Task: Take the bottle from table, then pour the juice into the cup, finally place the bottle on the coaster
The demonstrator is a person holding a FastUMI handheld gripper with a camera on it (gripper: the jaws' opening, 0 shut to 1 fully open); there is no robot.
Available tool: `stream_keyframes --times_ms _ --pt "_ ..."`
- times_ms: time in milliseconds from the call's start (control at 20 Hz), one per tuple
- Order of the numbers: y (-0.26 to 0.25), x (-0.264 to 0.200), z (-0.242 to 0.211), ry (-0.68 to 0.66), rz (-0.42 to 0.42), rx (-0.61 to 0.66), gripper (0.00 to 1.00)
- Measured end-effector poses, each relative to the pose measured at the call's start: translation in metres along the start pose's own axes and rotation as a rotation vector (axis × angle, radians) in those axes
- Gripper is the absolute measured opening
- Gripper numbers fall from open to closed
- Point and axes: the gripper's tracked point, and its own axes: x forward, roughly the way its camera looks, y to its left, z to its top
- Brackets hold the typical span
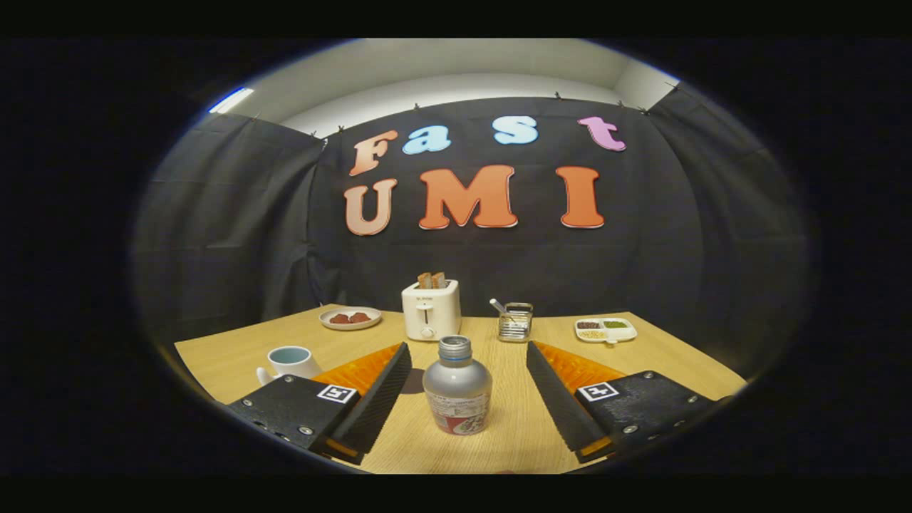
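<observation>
Standing upright on the wooden table [662, 349], the juice bottle [457, 387] sits between the gripper [469, 381] fingers, which are spread wide, touching nothing. White cup [291, 363] beyond the left finger. Toaster [430, 308] stands farther back.

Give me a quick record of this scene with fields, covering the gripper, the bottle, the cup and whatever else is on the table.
gripper: open, fingers spread either side of the bottle, not touching it
bottle: silver, upright on the table, between the fingers
cup: white mug, beyond the left finger
toaster: white, bread in its slots, beyond the bottle
plate: red food, left of the toaster
metal holder: right of the toaster
divided dish: far right
task stage: bottle not yet gripped
</observation>
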Motion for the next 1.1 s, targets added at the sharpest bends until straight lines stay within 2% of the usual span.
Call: stream_keyframes --times_ms 500,950,1100 --pt "0.009 0.022 -0.06 0.103 0.036 -0.019 0.97" --pt "0.005 0.038 -0.095 0.153 0.008 0.011 0.97" --pt "0.009 0.042 -0.098 0.154 0.015 0.025 0.91"
